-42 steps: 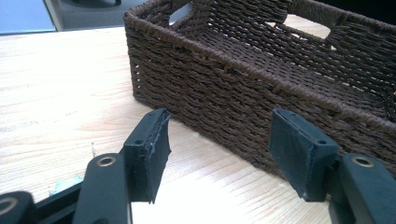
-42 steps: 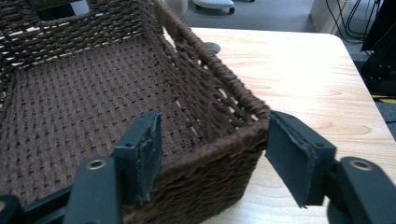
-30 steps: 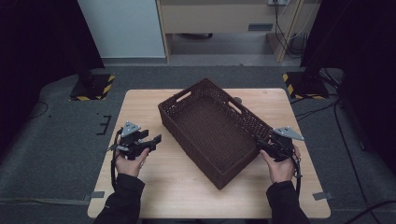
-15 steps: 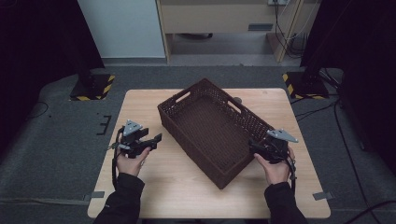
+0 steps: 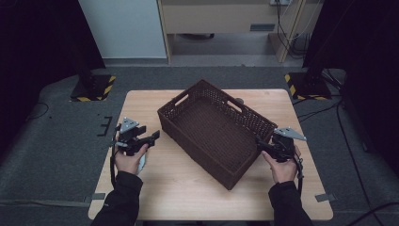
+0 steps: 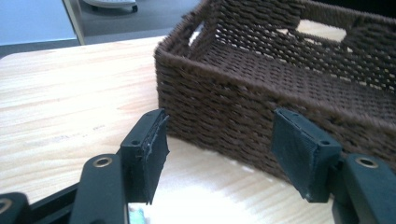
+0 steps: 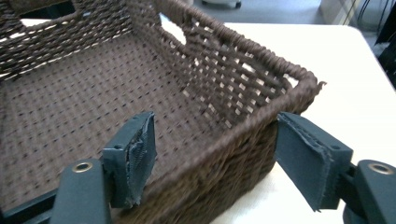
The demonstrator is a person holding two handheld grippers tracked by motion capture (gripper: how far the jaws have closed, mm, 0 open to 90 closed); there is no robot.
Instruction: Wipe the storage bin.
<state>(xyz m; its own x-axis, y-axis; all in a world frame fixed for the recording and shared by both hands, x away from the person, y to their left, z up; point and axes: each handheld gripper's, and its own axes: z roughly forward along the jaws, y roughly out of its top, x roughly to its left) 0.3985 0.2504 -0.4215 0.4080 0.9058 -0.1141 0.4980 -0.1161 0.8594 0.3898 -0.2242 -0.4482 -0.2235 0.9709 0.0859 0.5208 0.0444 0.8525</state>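
Wicker basket [image 6: 280,93]: far end cut off by the right and top edges of the left gripper view; near wall cut by the bottom edge of the right gripper view. Left gripper [image 6: 229,154]: body cut off at the bottom edge. Person's forearms: cut off at the bottom of the high view.

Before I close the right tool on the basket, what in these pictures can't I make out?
- Right tool: whether its pads touch the basket rim; the weave between hides contact.
- Small grey thing behind the basket, high view: too small to identify.
- Pale thing under the left tool: cut off by the bottom edge.
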